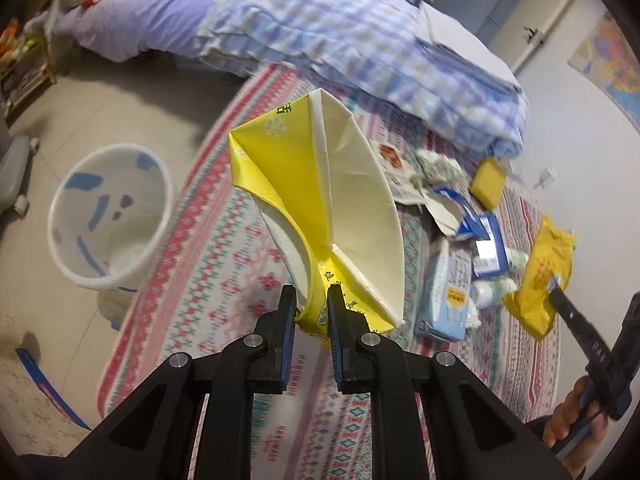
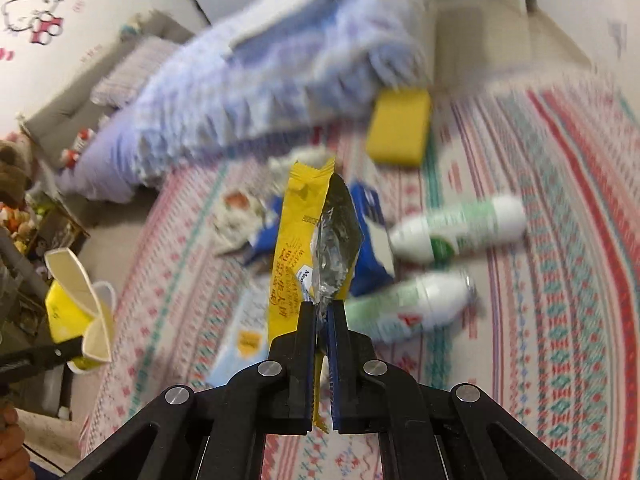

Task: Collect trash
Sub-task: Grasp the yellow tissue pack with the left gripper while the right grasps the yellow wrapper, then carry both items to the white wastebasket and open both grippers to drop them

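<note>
Both grippers are the same build: matte black plastic linkage arms with round silver rivets at the pivots. Left gripper (image 1: pixel 311 300) and right gripper (image 2: pixel 320 312) each have flat black fingers with blue inner pads (image 2: pixel 330 334) (looks rubbery). Bare skin on the right hand (image 1: pixel 570 420), which is wrapped around a black handle with white lettering.

yellow/white cup (image 1: pixel 320 200), yellow wrapper (image 2: pixel 292 240), red-teal patterned rug (image 1: pixel 224 264), white bin w/ blue patches (image 1: pixel 108 216)
</note>
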`<action>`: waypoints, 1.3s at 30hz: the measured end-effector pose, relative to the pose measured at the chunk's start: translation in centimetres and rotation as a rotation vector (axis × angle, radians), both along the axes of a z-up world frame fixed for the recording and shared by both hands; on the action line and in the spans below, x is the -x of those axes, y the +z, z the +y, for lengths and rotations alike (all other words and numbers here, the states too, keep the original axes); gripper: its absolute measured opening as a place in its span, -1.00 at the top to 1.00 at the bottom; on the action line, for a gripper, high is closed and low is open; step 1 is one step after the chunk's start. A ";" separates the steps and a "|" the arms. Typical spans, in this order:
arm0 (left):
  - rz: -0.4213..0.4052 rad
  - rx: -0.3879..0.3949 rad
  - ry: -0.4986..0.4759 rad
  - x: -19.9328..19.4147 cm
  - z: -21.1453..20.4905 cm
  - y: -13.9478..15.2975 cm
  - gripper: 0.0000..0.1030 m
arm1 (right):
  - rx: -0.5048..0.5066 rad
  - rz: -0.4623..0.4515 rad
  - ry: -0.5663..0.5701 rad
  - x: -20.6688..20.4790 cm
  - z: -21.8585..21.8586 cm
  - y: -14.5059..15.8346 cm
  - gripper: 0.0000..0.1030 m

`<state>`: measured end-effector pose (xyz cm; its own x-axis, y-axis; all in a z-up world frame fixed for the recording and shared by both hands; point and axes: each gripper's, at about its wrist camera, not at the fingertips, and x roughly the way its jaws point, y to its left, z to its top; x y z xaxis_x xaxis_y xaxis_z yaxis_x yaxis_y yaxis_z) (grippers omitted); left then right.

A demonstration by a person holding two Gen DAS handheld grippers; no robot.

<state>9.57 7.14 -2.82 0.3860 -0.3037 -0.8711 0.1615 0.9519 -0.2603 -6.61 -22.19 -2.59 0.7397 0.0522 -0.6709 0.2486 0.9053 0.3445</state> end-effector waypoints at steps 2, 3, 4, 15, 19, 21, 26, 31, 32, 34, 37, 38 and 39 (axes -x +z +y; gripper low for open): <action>0.005 -0.004 0.036 -0.4 1.4 0.0 0.68 | 0.019 -0.009 0.014 -0.3 0.8 0.2 0.92; 0.008 -0.008 0.055 -0.6 2.2 0.0 0.68 | 0.028 -0.005 0.026 -0.7 1.5 0.1 0.92; 0.015 -0.006 0.078 -1.0 3.3 -0.1 0.68 | 0.038 -0.004 0.035 -1.1 2.3 0.0 0.92; 0.084 0.008 0.242 -5.1 13.4 0.7 0.68 | 0.099 -0.038 0.146 -4.1 9.1 1.6 0.92; 0.078 -0.071 0.311 -7.3 16.2 -0.5 0.67 | 0.071 -0.045 0.210 -6.5 12.9 2.0 0.92; 0.139 -0.041 0.355 -8.3 17.9 -2.4 0.68 | 0.049 -0.050 0.255 -8.0 15.3 1.9 0.92; 0.193 0.008 0.396 -9.3 20.1 -4.3 0.67 | 0.018 -0.041 0.369 -12.3 22.2 0.9 0.92; 0.244 0.020 0.401 -10.1 20.9 -5.4 0.54 | 0.001 -0.020 0.424 -16.0 27.2 -0.6 0.91; 0.258 0.030 0.401 -10.2 21.2 -5.7 0.36 | -0.004 -0.014 0.429 -16.5 28.0 -0.9 0.91; 0.262 0.035 0.410 -10.2 21.8 -5.8 0.12 | -0.005 0.003 0.445 -17.9 29.3 -1.6 0.91; 0.258 0.048 0.439 -10.1 22.5 -5.5 0.09 | 0.007 0.021 0.465 -19.2 30.9 -2.5 0.91; 0.258 0.068 0.447 -9.9 22.8 -5.4 0.09 | 0.011 0.027 0.472 -19.7 31.5 -2.8 0.91; 0.259 0.078 0.452 -9.8 22.9 -5.3 0.09 | 0.016 0.032 0.479 -20.1 31.8 -3.1 0.90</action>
<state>19.38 30.04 -8.13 0.2683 -0.2242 -0.9369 -0.3397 0.8881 -0.3098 13.48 9.61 -5.68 0.6141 0.3715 -0.6963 -0.1875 0.9257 0.3285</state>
